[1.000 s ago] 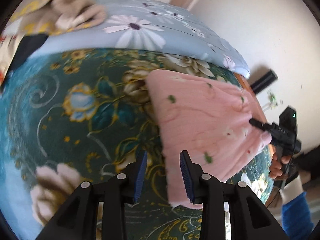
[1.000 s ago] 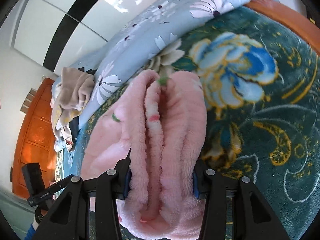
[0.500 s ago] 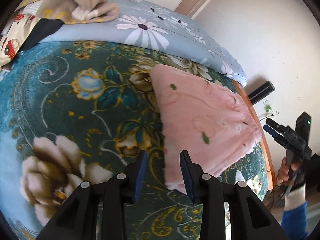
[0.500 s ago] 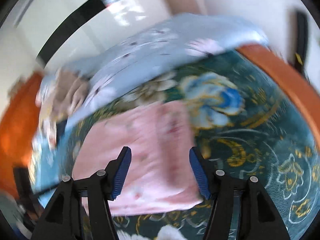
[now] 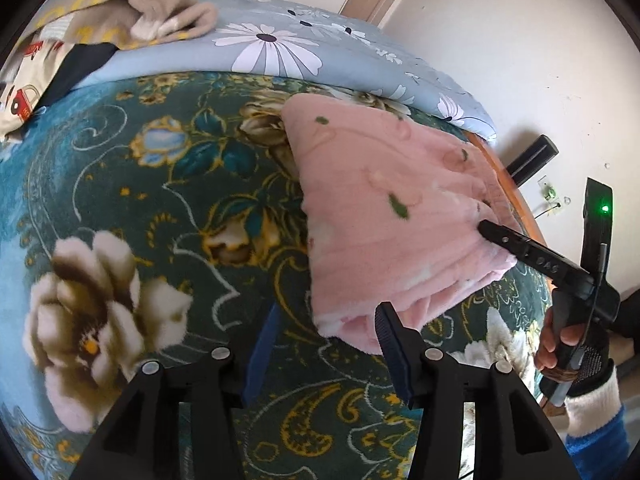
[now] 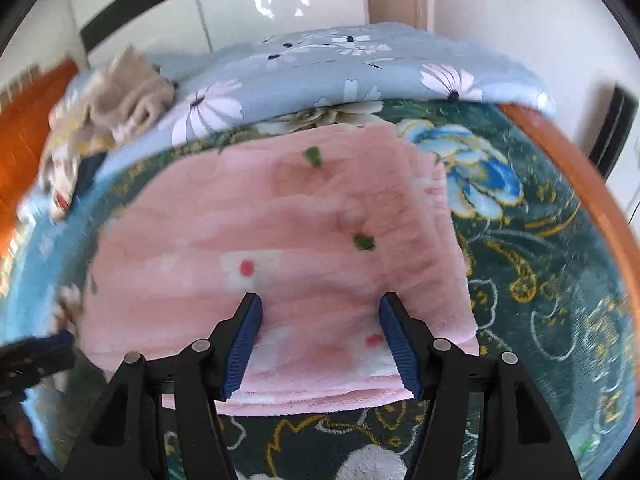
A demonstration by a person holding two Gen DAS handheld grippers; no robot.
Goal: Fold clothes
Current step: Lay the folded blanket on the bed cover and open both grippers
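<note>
Release after fold: both hand-held grippers are letting go of the pink fleece garment.

The folded pink fleece garment (image 6: 280, 240) is now lying flat on the dark green floral bed blanket (image 5: 160, 208), right of centre. A second ago the right hand-held gripper (image 6: 320, 340) was clamping its bunched layers; now it is hovering half-open and empty. The left hand-held gripper (image 5: 324, 344) is opening, gripping nothing. This fold is looking finished; the unfolded beige clothes pile (image 5: 120, 12) is waiting at far left.

Open ground: the green floral blanket (image 5: 168, 208) lies bare left of the folded pink garment (image 5: 384, 216).
Far side: a clothes heap (image 5: 120, 12) sits on the daisy quilt (image 5: 280, 40).
Right: wooden bed edge (image 6: 592, 184), wall close behind.
</note>
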